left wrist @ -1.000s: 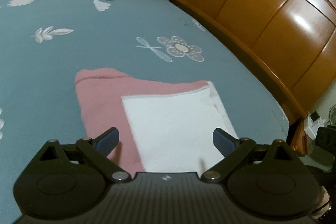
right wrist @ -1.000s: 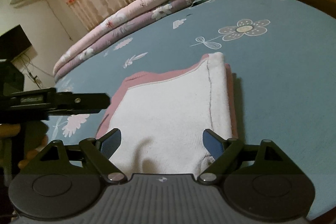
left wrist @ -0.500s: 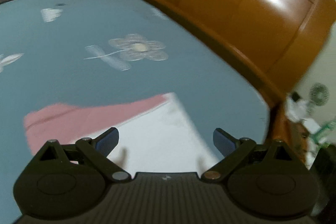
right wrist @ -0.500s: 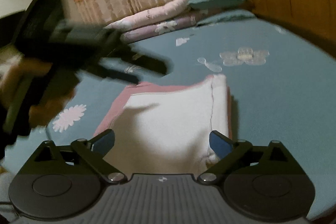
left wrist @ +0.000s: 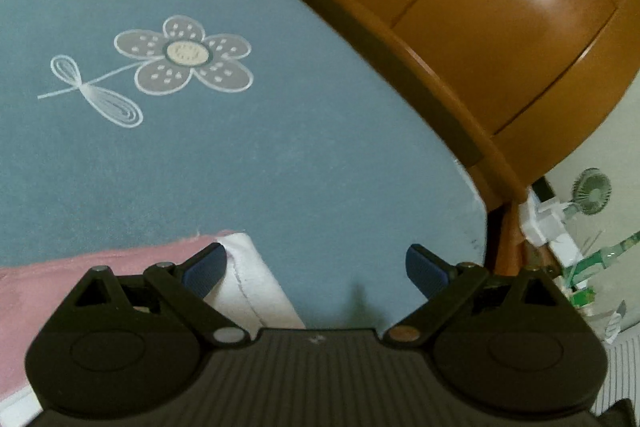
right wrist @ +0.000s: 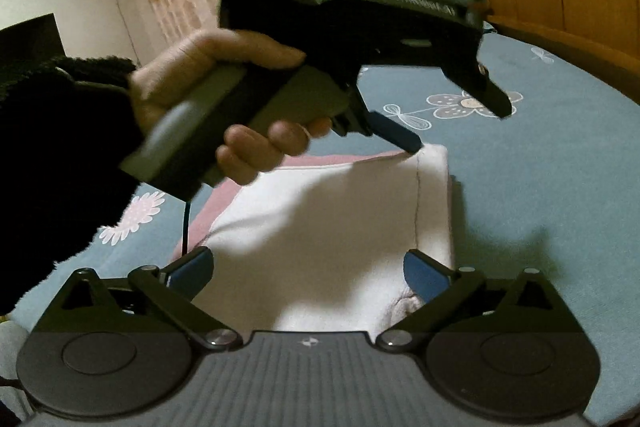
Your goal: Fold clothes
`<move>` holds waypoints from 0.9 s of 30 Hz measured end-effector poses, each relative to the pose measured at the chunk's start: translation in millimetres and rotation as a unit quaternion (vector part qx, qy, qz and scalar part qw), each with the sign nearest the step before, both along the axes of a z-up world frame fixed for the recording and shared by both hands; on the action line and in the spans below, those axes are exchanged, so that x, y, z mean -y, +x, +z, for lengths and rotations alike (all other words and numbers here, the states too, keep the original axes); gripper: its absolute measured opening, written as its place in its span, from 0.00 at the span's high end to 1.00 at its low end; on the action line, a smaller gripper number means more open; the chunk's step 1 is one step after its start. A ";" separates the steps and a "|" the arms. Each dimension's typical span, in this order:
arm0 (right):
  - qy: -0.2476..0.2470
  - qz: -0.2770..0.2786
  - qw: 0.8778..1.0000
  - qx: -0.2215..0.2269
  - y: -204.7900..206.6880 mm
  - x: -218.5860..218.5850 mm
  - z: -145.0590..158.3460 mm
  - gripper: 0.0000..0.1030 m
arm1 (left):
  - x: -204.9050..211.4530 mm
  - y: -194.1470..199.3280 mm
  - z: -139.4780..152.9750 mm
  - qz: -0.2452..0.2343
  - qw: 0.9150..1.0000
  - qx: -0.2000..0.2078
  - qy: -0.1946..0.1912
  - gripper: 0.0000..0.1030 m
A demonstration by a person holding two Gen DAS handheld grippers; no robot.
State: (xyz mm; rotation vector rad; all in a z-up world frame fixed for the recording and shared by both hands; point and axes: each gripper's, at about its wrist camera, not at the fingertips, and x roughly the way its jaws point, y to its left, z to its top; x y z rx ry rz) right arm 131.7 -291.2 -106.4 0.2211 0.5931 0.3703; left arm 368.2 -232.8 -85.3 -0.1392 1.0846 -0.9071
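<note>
Blue flowered bed (right wrist: 560,195) carries the folded garment (right wrist: 340,227); right tool (right wrist: 308,267) opening over it, left tool (left wrist: 316,263) wide beside its corner.

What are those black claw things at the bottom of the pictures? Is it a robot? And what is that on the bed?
No robot here. A person holds a tool in each hand, and each tool has a small camera looking out along its two fingers, so each picture is taken from one tool. In the right camera's picture you see the right hand-held gripper, its blue fingers spreading wider, with nothing pinched. Above it, the person's hand carries the left hand-held gripper, open too, near the far corner of a folded pink and white cloth. The cloth lies on a blue bed sheet printed with flowers. Behind is the wooden headboard.
</note>
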 end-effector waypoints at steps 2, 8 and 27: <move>0.001 -0.003 1.000 0.000 1.2 3.4 -1.6 0.00 | 3.8 2.2 -4.1 -0.001 1.000 0.000 0.006 0.07; 0.016 -0.015 1.000 -0.006 -0.2 10.1 -0.7 0.00 | 8.0 1.1 -6.3 -0.006 1.000 0.007 0.022 0.06; 0.008 -0.032 0.999 0.005 -25.3 0.3 37.6 0.00 | -97.5 -75.8 77.0 0.036 0.990 0.099 0.093 0.06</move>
